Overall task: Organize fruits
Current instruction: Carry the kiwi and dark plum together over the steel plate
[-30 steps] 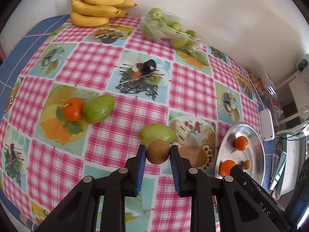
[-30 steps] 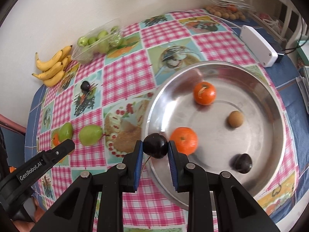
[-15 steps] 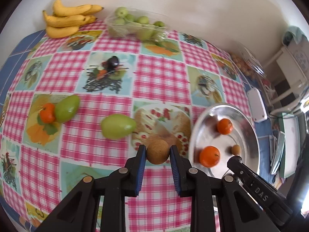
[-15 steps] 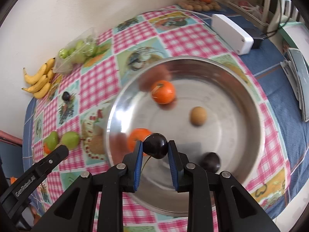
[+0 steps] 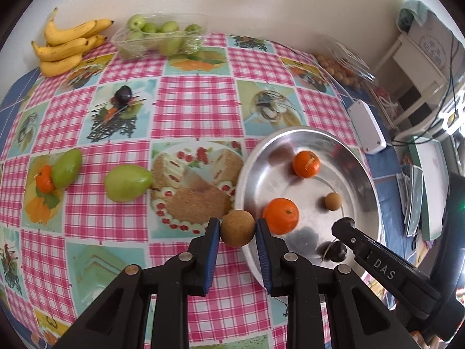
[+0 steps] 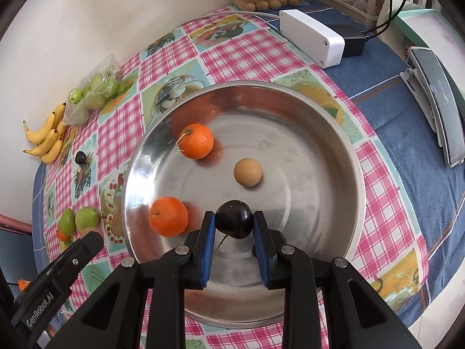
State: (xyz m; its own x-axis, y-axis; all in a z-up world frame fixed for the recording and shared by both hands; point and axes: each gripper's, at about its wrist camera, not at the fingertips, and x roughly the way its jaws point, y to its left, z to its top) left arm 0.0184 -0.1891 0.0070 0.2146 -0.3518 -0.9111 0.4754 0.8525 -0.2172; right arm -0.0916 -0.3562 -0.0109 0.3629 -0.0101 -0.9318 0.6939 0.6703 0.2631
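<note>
Brown fruit, dark cherry, both gripped

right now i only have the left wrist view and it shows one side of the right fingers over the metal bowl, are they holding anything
Observer: Yes. The right gripper has its fingers shut on a round dark plum, with a thin stem hanging below it.
Operator: is that plum inside the rim or outside it
Observer: Inside. It hangs over the near part of the round shiny metal bowl, just right of the nearer round orange tangerine.
Operator: anything behind the white box that i cant see
Observer: A black power adapter sits against the far end of the white plastic box.
</note>
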